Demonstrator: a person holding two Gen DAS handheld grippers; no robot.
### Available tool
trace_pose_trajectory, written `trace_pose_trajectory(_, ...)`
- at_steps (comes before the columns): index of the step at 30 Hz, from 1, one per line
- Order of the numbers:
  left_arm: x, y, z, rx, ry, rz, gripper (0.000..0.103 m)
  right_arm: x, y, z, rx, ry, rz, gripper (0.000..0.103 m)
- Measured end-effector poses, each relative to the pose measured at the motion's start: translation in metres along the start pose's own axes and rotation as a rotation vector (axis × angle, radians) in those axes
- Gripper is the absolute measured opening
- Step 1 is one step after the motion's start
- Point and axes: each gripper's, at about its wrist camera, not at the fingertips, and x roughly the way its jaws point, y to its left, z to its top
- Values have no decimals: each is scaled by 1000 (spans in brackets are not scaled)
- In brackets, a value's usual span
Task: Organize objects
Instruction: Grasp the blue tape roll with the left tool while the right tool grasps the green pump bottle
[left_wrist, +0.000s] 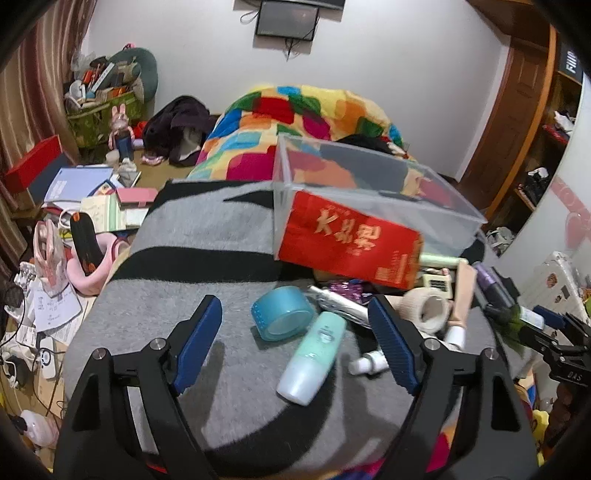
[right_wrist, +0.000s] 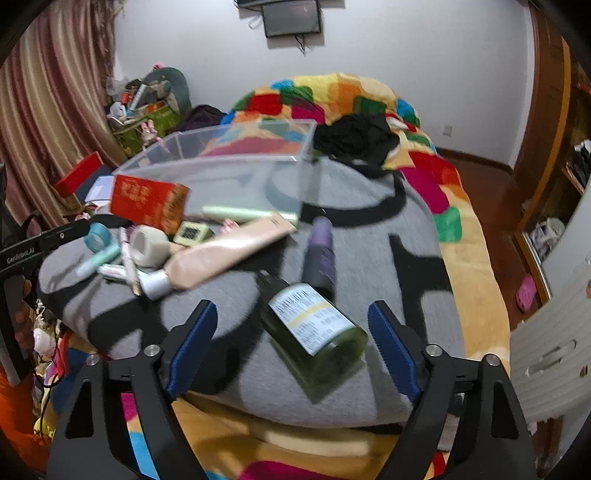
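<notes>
A mint green bottle (left_wrist: 312, 360) lies at centre frame on the grey blanket (left_wrist: 207, 236), between the spread fingers of the left gripper (left_wrist: 295, 343), untouched. A dark green bottle (right_wrist: 314, 332) lies likewise inside the right gripper (right_wrist: 291, 341), jaws apart. The clear box (left_wrist: 376, 195) sits above, upper right.

Each camera is sitting on a gripper and looking forward and down along its two blue fingers at a gray and black blanket (left_wrist: 207, 236) on a bed. The left one is looking from the left side, close above a mint bottle (left_wrist: 314, 356). The right one is looking from the right side, close above a green bottle (right_wrist: 314, 332). Both are seeing the clear box (left_wrist: 373, 195), the red carton (right_wrist: 147, 201), the white wall and the wall screen (left_wrist: 287, 18).
</notes>
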Motion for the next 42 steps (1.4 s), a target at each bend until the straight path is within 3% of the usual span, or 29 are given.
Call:
trace_pose_trajectory(4, 21, 8, 0, -37, 46, 5, 71, 9, -5, -1, 17, 33, 12, 58)
trace_pose_trajectory(8, 37, 16, 1, -84, 91, -10, 53, 12, -4, -3, 5, 51, 44, 39)
trace_pose_trajectory(11, 37, 16, 1, -90, 82, -11, 42, 11, 0, -4, -16, 43, 42, 38)
trace_pose_trajectory(18, 29, 11, 1, -76, 70, -23, 42, -5, 6, 2, -28, -8, 72, 38)
trace_pose_trajectory(24, 8, -1, 13, -37, 16, -42, 42, -9, 15, 27, -38, -70, 94, 38)
trace_pose_trajectory(33, -11, -21, 46, 25, -72, -65, 42, 1, 29, 71, -41, -137, 105, 38)
trace_pose_trajectory(42, 2, -35, 74, 45, -100, -80, 42, 25, 41, 108, -42, -157, 108, 38)
